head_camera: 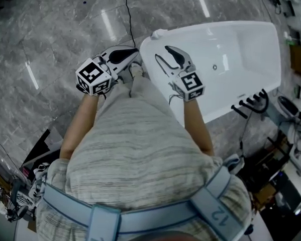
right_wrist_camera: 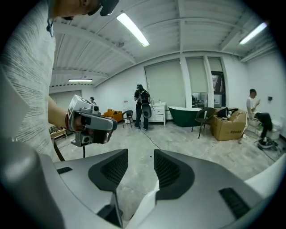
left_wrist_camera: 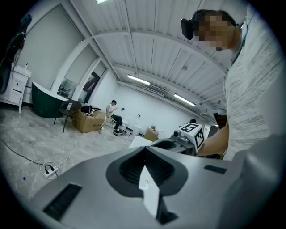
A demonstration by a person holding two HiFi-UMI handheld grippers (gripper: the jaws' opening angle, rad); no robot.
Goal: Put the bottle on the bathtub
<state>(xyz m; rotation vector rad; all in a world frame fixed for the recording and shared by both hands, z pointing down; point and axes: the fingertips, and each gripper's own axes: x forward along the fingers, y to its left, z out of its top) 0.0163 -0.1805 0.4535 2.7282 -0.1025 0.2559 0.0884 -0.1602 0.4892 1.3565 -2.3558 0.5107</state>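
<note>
1. Over the corner of the tub (head_camera: pixel 245 42), neither gripper holds the bottle; a small white thing (head_camera: pixel 159 34) on the corner rim may be it, but it is too small to tell
2. The left gripper (head_camera: pixel 134 52) has its jaws pressed together, empty; the right gripper (head_camera: pixel 161 51) has its jaws apart with nothing between them
3. The placing looks done: draw both grippers away without brushing the rim
4. Both forearms reach forward side by side, tilted slightly down, the left beside the tub and the right above its rim
</note>
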